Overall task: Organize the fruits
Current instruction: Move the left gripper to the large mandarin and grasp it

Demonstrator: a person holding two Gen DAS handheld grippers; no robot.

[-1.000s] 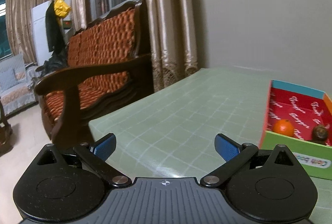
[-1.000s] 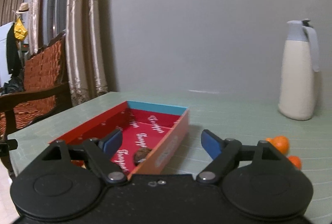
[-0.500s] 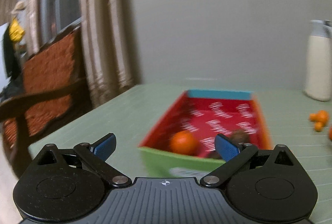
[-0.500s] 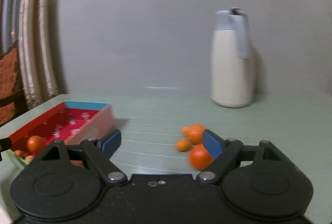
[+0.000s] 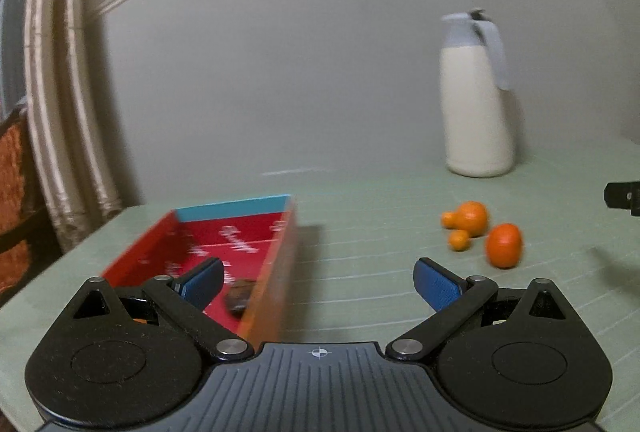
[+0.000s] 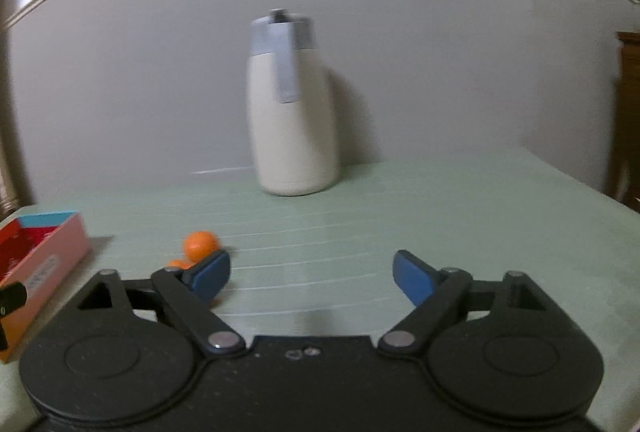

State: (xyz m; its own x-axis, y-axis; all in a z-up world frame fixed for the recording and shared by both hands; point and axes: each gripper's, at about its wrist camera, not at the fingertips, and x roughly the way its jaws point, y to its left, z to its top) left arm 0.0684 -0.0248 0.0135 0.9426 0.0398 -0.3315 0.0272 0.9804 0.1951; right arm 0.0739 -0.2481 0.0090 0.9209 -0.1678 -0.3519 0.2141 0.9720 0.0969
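Orange on pale green: a cluster of loose fruits (image 5: 474,218) toward the middle of the table (image 5: 360,232), two larger and two small, touching or nearly so, well apart from every edge. Roundish as far as the blur allows, so probably no long axis to line up with. To their left, a red-lined box (image 5: 280,260) near the table's left edge, with a dark fruit (image 5: 240,298) already inside by its near wall and a sliver of orange just showing behind the tool. Beyond the cluster, a cream jug (image 5: 476,111) upright close to the far edge, by the wall. Seen from the left gripper (image 5: 316,272): fingers wide apart on nothing, over the box's right wall, the cluster ahead and off to the right. Seen from the right gripper (image 6: 311,264): jaws just opened wider, nothing between them, only bare table in the gap; the cluster (image 6: 200,244) low and left, partly hidden behind the left finger, plainly close. Judged nearer, then: the right hand, though aimed past the fruit toward the jug (image 6: 294,123). Calls for a swing to the left to bring one fruit into the gap, then a carry left to the box (image 6: 44,264).
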